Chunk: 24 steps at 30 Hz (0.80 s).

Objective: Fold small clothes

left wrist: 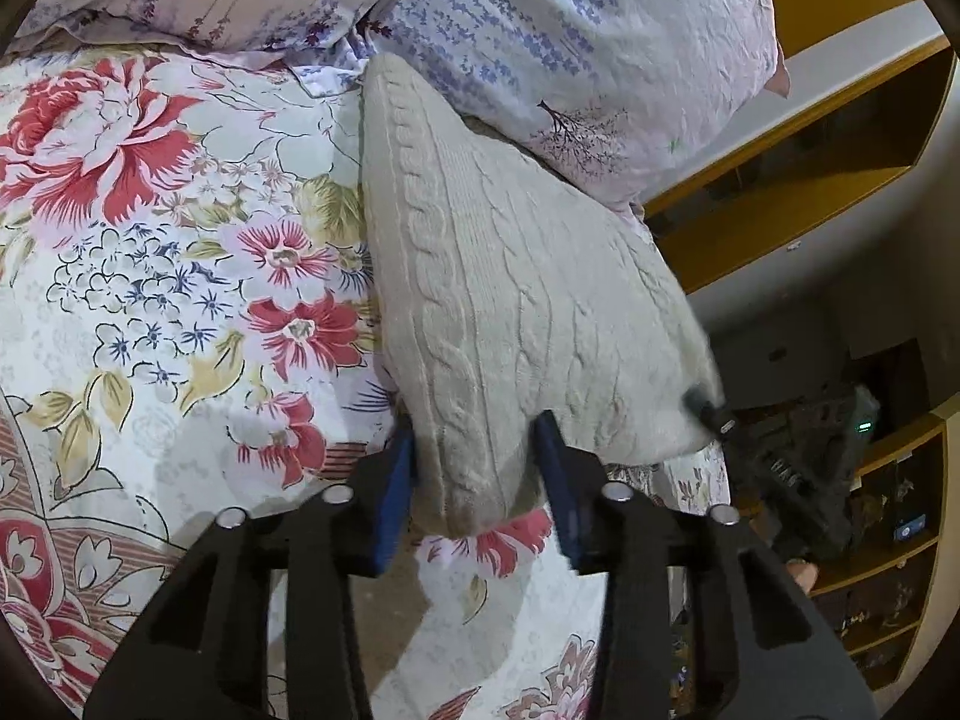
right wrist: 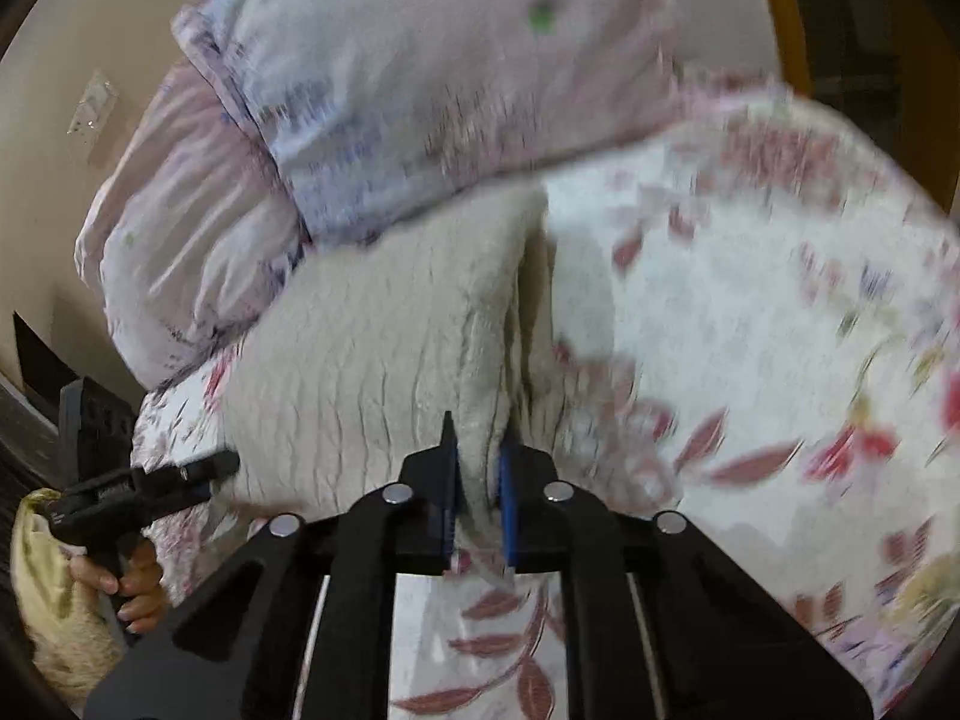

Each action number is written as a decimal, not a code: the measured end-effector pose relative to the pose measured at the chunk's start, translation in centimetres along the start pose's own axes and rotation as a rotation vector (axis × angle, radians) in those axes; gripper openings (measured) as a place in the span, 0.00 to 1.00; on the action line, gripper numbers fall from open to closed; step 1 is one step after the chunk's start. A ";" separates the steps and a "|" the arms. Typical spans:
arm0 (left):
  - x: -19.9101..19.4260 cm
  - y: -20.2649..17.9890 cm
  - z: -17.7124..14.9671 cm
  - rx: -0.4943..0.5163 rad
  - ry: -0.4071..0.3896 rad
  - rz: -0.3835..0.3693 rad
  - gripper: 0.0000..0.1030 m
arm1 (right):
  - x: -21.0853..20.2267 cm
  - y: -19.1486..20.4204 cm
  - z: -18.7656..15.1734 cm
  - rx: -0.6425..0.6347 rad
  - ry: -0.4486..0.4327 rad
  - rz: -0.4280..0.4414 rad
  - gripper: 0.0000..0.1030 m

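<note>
Sweater (left wrist: 510, 312) corner sits between the left claw (left wrist: 474, 480) pads, jaws half apart, grip unclear. Right claw (right wrist: 477, 498) pinches another edge tight. It's draped on the floral bedsheet (left wrist: 150, 276), touching the pillow (left wrist: 570, 48).

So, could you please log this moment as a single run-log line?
step: folding | item: cream knit garment on floral bedspread | left claw: shut on edge | right claw: shut on edge | right view blurred
</note>
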State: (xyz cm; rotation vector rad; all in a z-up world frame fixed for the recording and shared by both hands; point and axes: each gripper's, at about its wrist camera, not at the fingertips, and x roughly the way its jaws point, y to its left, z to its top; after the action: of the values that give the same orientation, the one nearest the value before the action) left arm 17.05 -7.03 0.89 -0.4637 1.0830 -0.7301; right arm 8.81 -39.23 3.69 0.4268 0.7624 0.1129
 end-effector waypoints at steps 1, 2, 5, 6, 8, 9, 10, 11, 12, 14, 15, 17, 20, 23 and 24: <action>0.0 -0.1 -0.1 0.010 0.001 0.005 0.32 | -1.0 0.6 0.5 -0.025 -0.052 -0.017 0.08; 0.1 -0.2 -0.3 0.023 0.002 0.014 0.28 | -1.6 1.0 0.9 -0.044 -0.087 -0.034 0.08; 0.1 -0.1 -0.6 0.029 0.002 0.015 0.22 | -1.8 1.6 1.5 -0.099 -0.106 -0.110 0.08; 0.1 0.0 -0.7 0.031 0.002 0.017 0.20 | -0.9 1.3 1.2 -0.107 -0.071 -0.158 0.08; 0.3 0.2 -0.9 0.030 0.008 0.023 0.19 | 1.2 0.2 0.5 -0.091 0.005 -0.219 0.08; 0.4 0.3 -1.0 0.030 0.012 0.023 0.19 | 2.1 -0.6 0.0 -0.066 0.039 -0.226 0.08; 0.4 0.3 -1.2 0.032 0.012 0.023 0.19 | 2.5 -1.1 -0.2 -0.044 0.050 -0.217 0.08; 0.4 0.3 -1.1 0.033 0.014 0.023 0.19 | 2.6 -1.5 -0.4 -0.025 0.050 -0.202 0.08; 0.3 0.4 -1.1 0.032 0.017 0.023 0.19 | 2.4 -1.6 -0.3 -0.012 0.051 -0.181 0.09; 0.2 0.3 -0.9 0.027 0.026 0.019 0.21 | 2.1 -1.7 -0.1 -0.002 0.061 -0.158 0.20; 0.1 0.3 -0.7 0.023 0.029 0.018 0.22 | 1.9 -1.7 0.2 0.008 0.066 -0.144 0.24; 0.2 0.1 -0.1 0.015 0.025 0.016 0.28 | 0.9 -2.0 1.0 0.052 0.040 -0.099 0.42; -0.1 -0.1 0.9 0.018 -0.013 0.066 0.65 | 0.3 -2.7 2.6 0.136 -0.002 -0.017 0.49; 0.2 -0.7 2.0 0.062 -0.049 0.157 0.68 | 1.8 -3.4 4.6 0.212 0.004 0.048 0.49; 0.4 -0.8 2.3 0.065 -0.052 0.175 0.68 | 2.6 -3.6 5.2 0.227 0.011 0.053 0.49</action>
State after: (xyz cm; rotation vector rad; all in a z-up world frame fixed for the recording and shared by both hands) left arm 19.04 -7.85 2.16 -0.3260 1.0343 -0.5939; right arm 14.05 -43.57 3.89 0.6623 0.7776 0.0782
